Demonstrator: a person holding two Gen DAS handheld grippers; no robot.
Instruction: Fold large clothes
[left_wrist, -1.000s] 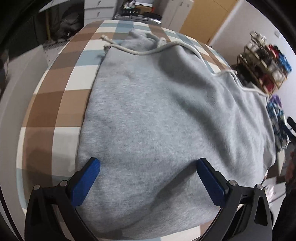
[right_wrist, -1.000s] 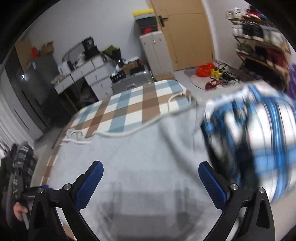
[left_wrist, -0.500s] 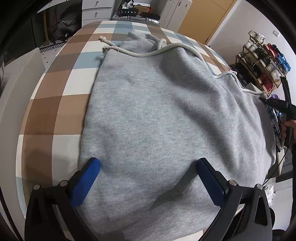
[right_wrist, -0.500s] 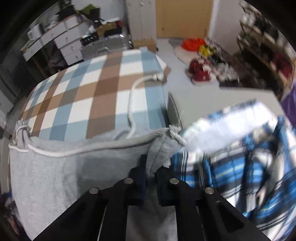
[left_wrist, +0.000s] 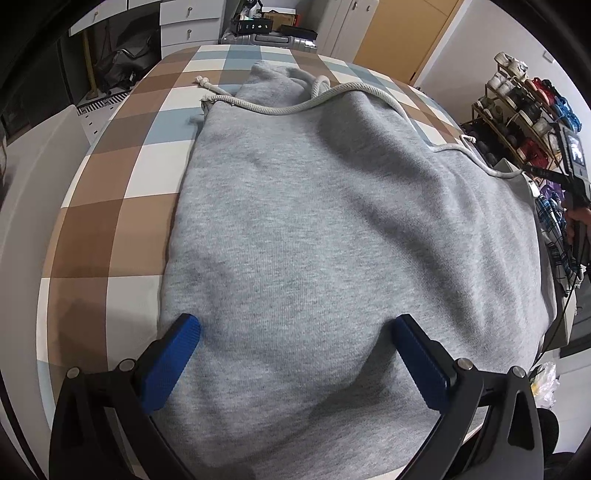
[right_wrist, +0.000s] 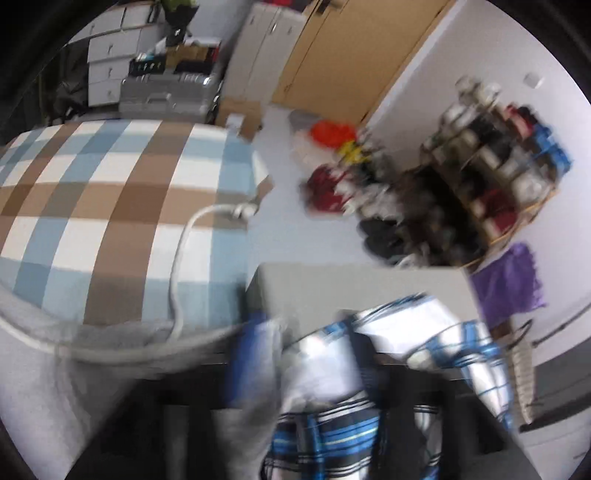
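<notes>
A grey hoodie (left_wrist: 332, 240) lies folded on the checked tablecloth (left_wrist: 122, 192), its white drawstring (left_wrist: 295, 107) across the far end. My left gripper (left_wrist: 295, 354) is open, its blue pads resting on the near part of the hoodie. In the blurred right wrist view my right gripper (right_wrist: 258, 365) looks shut on an edge of the grey hoodie (right_wrist: 37, 387) at the table's right side. The drawstring (right_wrist: 181, 258) trails over the cloth there.
A blue plaid garment (right_wrist: 369, 406) lies on a grey box (right_wrist: 351, 288) to the right of the table. A shoe rack (left_wrist: 528, 110) stands at the right wall. Drawers (left_wrist: 177, 29) and a suitcase (left_wrist: 273, 37) stand beyond the table.
My right gripper has shut on the hoodie's edge and is moving fast, blurring its view. My left gripper has stayed open on the hoodie, shifted slightly.
</notes>
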